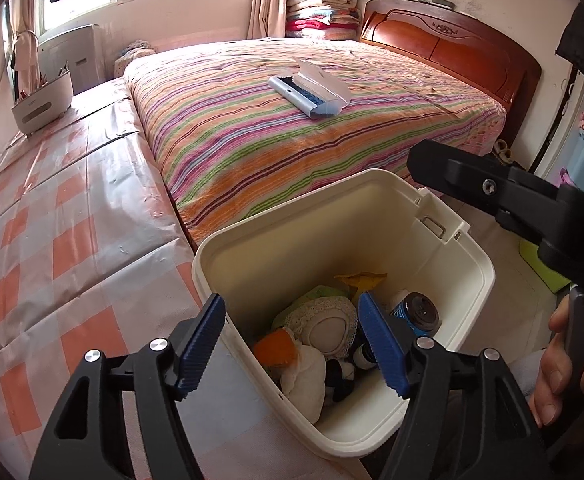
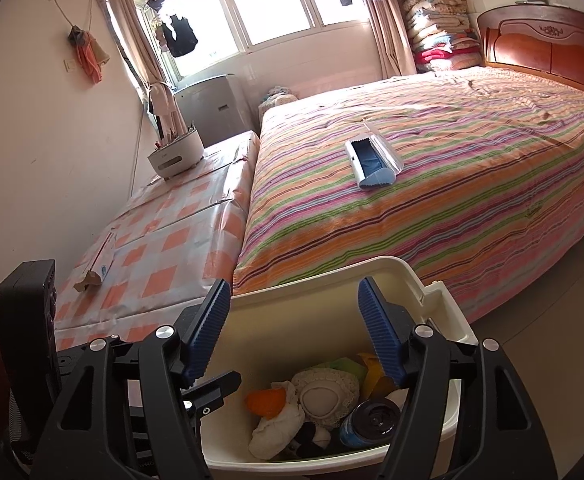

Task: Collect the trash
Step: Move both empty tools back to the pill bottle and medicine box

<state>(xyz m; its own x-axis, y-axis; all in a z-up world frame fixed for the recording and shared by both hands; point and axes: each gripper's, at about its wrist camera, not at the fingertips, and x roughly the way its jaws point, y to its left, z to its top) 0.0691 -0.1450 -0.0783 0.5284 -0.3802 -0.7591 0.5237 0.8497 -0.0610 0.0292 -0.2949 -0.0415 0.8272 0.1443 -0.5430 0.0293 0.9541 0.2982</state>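
A cream plastic bin (image 1: 468, 256) (image 2: 444, 304) stands on the floor at the foot of the bed. It holds trash: a white face mask (image 1: 328, 328) (image 2: 324, 394), an orange scrap (image 1: 274, 350) (image 2: 266, 400), white crumpled cloth (image 1: 304, 376) (image 2: 276, 428), a blue bottle with a dark cap (image 1: 418, 314) (image 2: 368, 420) and yellow and green wrappers. My left gripper (image 1: 292, 344) is open and empty over the bin's near rim. My right gripper (image 2: 292, 328) is open and empty above the bin; it also shows in the left wrist view (image 1: 492, 192).
A blue and white lint brush in an open case (image 1: 310, 90) (image 2: 372, 158) lies on the striped bed (image 1: 292, 152) (image 2: 432, 200). A checked surface (image 1: 52, 240) (image 2: 164, 240) at the left holds a white holder (image 1: 42, 102) (image 2: 176, 152) and a flat packet (image 2: 100, 264).
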